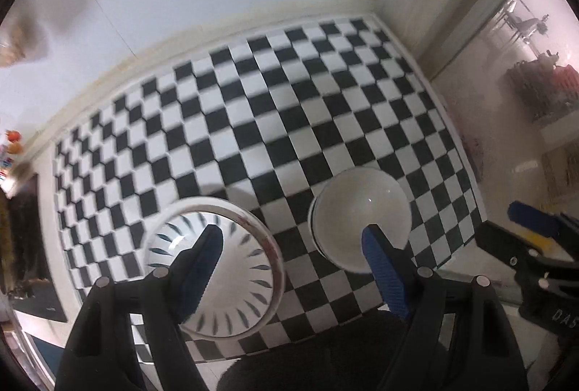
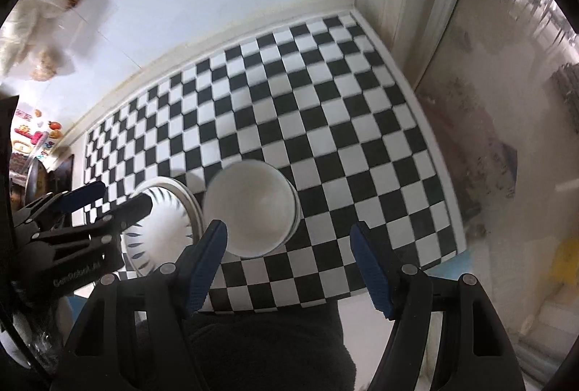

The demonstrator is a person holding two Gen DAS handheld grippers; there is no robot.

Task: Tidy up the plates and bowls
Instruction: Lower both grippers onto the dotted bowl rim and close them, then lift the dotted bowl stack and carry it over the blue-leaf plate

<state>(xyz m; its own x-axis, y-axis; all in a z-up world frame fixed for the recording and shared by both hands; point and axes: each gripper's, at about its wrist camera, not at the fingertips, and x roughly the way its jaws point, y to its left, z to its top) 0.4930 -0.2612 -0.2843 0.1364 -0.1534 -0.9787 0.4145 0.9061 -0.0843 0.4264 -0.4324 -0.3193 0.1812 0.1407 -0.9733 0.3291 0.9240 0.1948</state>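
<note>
- Left tool [image 1: 291, 244] hovers above the checkered mat [image 1: 275, 108], tilted down, jaws spread wide, holding nothing.
- Patterned bowl [image 1: 231, 268] sits under its left finger; white bowl [image 1: 362, 210] is by the right finger.
- Right tool [image 2: 289, 242] also gapes wide and empty, over the white bowl [image 2: 253, 206].
- Both bowls sit near each other on the mat's near side, on the counter [image 2: 369, 318].

Probably a home kitchen: bowls [image 1: 213, 268] on a checkered mat [image 1: 275, 108].
</note>
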